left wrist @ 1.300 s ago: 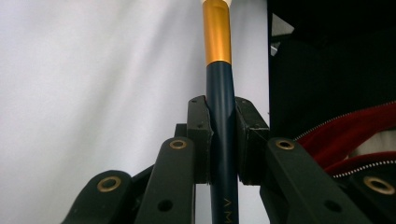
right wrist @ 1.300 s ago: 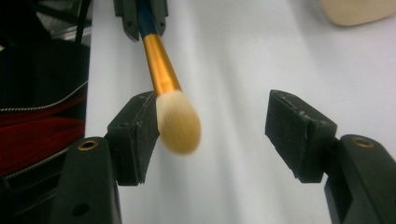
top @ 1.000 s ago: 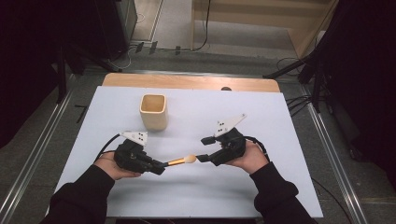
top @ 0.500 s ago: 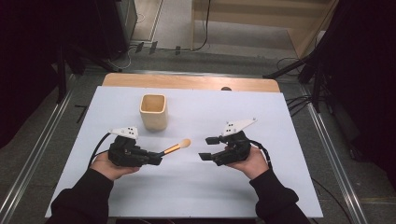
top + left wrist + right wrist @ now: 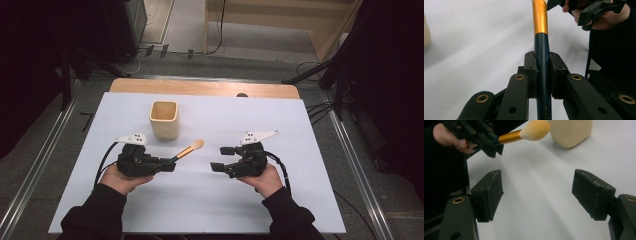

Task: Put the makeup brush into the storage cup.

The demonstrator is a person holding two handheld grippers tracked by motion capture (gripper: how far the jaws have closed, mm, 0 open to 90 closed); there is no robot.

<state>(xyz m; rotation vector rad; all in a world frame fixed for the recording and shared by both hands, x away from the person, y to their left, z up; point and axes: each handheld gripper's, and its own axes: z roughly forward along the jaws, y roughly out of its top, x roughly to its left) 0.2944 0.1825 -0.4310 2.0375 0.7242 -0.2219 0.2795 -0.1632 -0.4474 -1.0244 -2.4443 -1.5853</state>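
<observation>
Brush [image 5: 189,149] juts from the left gripper [image 5: 167,164] in the high view, tuft up over the white table cover [image 5: 310,130] just beside the cream cup [image 5: 164,119], while the right gripper [image 5: 222,157] sits apart with nothing lying between them. Along the left gripper view, the jaws clamp the dark brush [image 5: 541,53] handle below its gold band, pale letters "AM" readable at the bottom. From the right gripper view, the right gripper [image 5: 537,192] has just been opening, its jaws wide with nothing between, and the brush [image 5: 535,130] tuft hangs near the cup [image 5: 570,131].
</observation>
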